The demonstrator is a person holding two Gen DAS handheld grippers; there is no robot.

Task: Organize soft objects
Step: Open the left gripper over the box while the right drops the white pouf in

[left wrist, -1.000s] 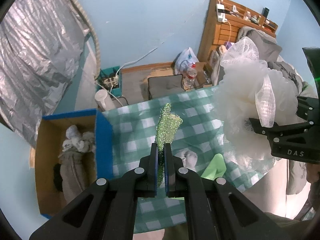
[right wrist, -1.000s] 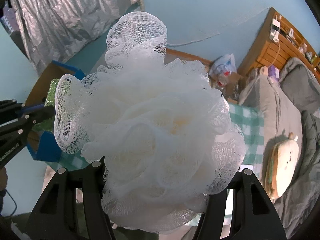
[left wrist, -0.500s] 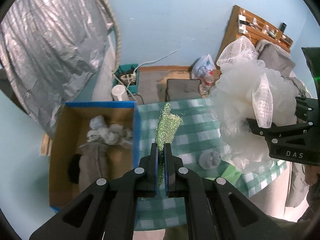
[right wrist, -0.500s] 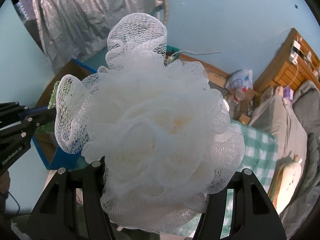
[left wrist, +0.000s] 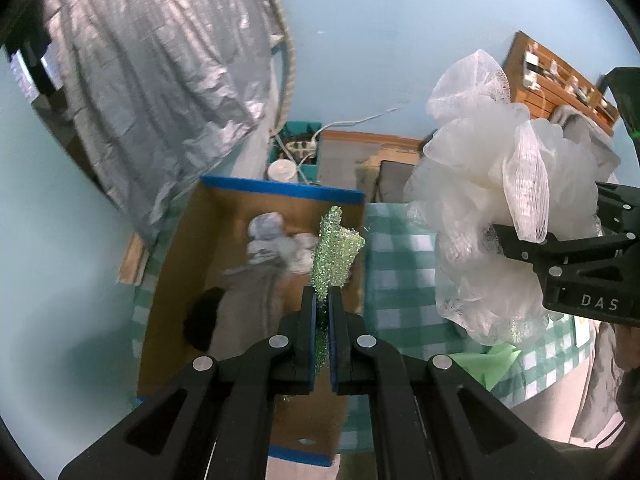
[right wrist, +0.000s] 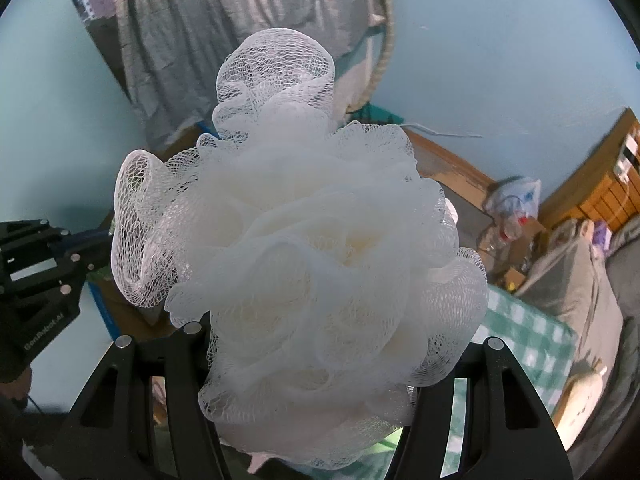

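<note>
Both hand-held grippers loaded, held above the cardboard box and worktop.

The left hand-held gripper [left wrist: 321,304] is clamped on a green glitter sponge [left wrist: 335,254], which stands upright between the pads and projects ahead of the fingertips. Directly beyond and below it is an open cardboard box [left wrist: 182,264] with blue edging; grey and white soft items [left wrist: 268,256] lie inside. To this gripper's right is the worktop [left wrist: 396,276] under a green checked cloth, and a light green item [left wrist: 486,362] lies on it. The right hand-held gripper [right wrist: 304,360] is clamped on a white mesh bath pouf [right wrist: 304,248], which bulges wide over both fingers and hides the fingertips. The pouf is held in the air, right of the left gripper and apart from the sponge.
</note>
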